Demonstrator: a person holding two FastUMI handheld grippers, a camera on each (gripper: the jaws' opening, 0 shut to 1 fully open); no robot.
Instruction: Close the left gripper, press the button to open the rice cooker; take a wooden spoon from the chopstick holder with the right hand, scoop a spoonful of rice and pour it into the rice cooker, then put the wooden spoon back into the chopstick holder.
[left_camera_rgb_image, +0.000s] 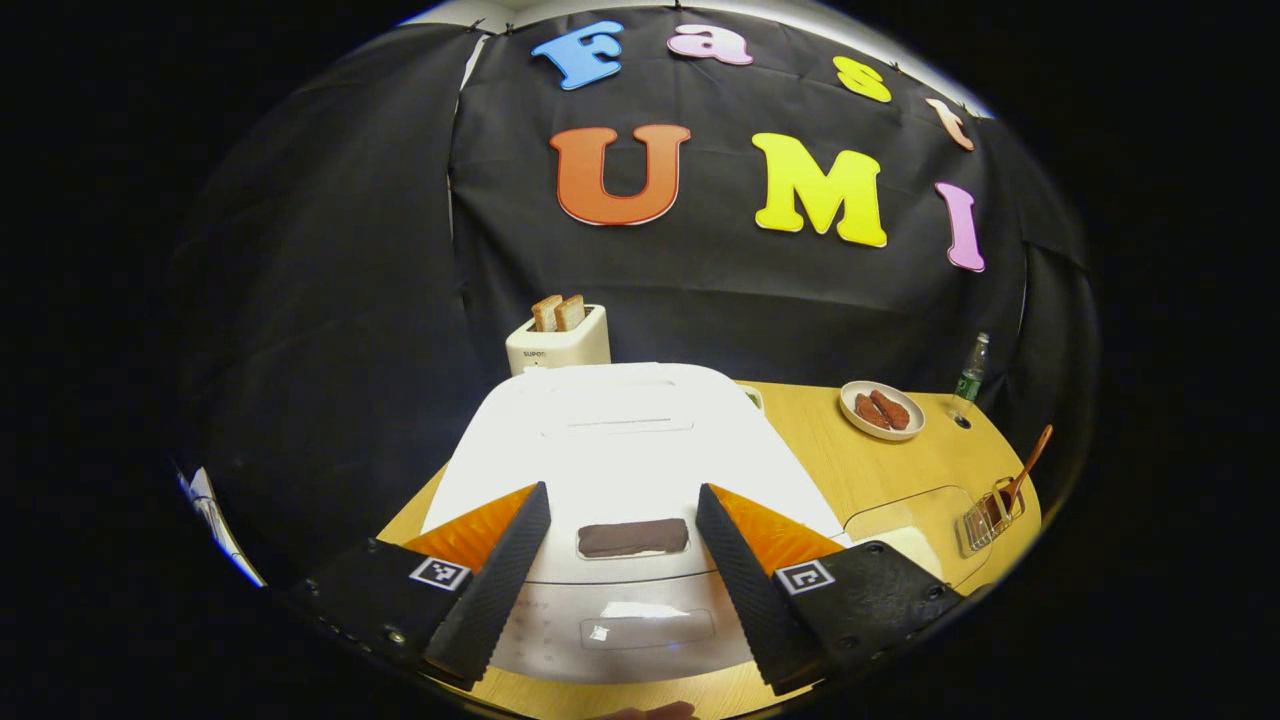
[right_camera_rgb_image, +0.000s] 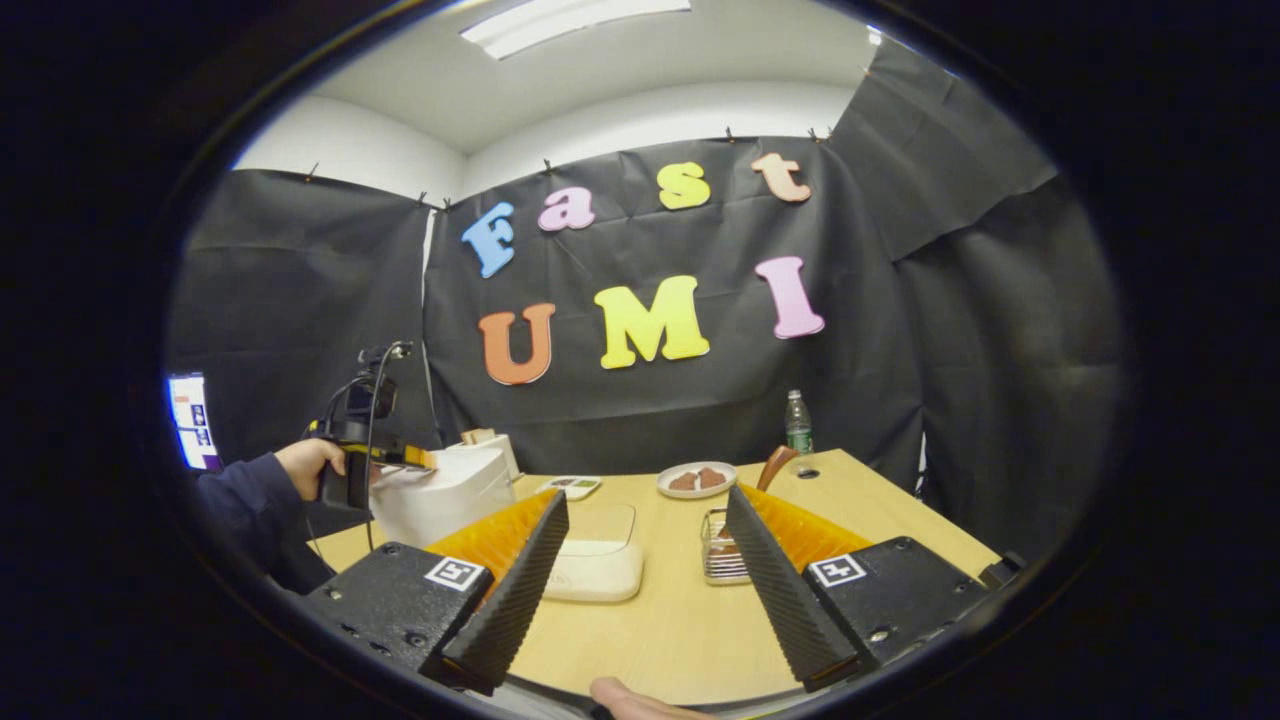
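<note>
The white rice cooker (left_camera_rgb_image: 620, 440) stands right in front of my left gripper (left_camera_rgb_image: 622, 492) with its lid down. Its dark button (left_camera_rgb_image: 632, 538) lies between and just below the open fingers, which touch nothing. In the right gripper view the rice cooker (right_camera_rgb_image: 440, 500) is at the left, and a hand holds the left gripper (right_camera_rgb_image: 405, 460) over it. My right gripper (right_camera_rgb_image: 648, 495) hangs open and empty above the table. The wooden spoon (right_camera_rgb_image: 775, 465) stands in the wire chopstick holder (right_camera_rgb_image: 722, 550), just ahead of the right finger. A lidded rice box (right_camera_rgb_image: 597, 560) lies ahead of the left finger.
A toaster (left_camera_rgb_image: 557, 335) with bread stands behind the cooker. A plate of sausages (left_camera_rgb_image: 882, 410) and a bottle (left_camera_rgb_image: 972, 370) sit at the back right of the wooden table (left_camera_rgb_image: 860, 470). The chopstick holder (left_camera_rgb_image: 990, 515) and spoon (left_camera_rgb_image: 1028, 465) are near the right edge. A small dish (right_camera_rgb_image: 568, 487) lies mid-table.
</note>
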